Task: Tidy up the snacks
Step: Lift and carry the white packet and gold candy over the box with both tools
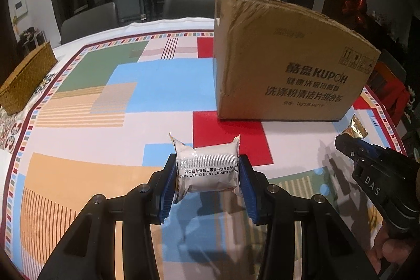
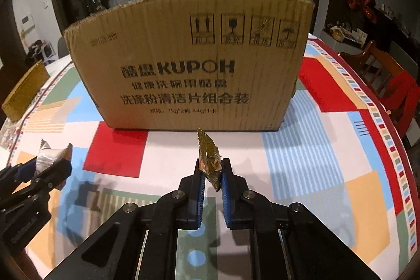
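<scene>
While the left gripper (image 1: 207, 175) clamps a white packet (image 1: 207, 169) and the right gripper (image 2: 211, 172) pinches a gold packet (image 2: 210, 159), both near the box (image 2: 189, 64), lift clear of its rim before release

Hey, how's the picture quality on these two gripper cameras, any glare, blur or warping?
Left wrist view: fisheye bends the cardboard box and tablecloth, dark corners, small box print soft. Right wrist view: same warping, glare on the gold snack packet, hard shadows on the cloth under the grippers.
</scene>
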Motion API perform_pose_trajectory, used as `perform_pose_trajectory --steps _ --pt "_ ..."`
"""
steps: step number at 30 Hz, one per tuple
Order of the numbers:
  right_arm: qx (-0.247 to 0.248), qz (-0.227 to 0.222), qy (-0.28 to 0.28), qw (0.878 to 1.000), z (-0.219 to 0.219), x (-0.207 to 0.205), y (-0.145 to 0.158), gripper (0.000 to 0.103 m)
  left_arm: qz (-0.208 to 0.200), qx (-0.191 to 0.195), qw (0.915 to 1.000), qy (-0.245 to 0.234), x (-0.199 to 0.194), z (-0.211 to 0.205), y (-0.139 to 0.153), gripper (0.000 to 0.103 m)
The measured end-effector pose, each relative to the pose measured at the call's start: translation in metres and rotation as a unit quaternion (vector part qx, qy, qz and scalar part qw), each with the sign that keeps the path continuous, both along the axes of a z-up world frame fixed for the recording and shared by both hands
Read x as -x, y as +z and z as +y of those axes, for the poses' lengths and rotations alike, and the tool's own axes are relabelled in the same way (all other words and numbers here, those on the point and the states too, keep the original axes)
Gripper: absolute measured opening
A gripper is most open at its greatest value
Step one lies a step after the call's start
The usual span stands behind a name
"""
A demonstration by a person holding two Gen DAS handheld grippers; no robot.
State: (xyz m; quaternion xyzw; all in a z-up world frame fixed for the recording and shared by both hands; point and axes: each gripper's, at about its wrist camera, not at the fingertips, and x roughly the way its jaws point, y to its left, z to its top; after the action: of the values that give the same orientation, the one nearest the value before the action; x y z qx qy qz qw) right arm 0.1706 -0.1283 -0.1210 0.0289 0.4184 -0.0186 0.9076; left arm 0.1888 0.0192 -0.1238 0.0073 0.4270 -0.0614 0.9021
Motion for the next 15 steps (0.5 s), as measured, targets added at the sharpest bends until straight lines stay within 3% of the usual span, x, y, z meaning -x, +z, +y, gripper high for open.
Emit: perform_pose_trajectory --steps 15 --pt "-0.023 -0.048 0.017 0.998 -0.016 0.007 0.045 0.013 -0.025 0.008 0.9996 -0.005 0.005 -0.01 0.032 0.044"
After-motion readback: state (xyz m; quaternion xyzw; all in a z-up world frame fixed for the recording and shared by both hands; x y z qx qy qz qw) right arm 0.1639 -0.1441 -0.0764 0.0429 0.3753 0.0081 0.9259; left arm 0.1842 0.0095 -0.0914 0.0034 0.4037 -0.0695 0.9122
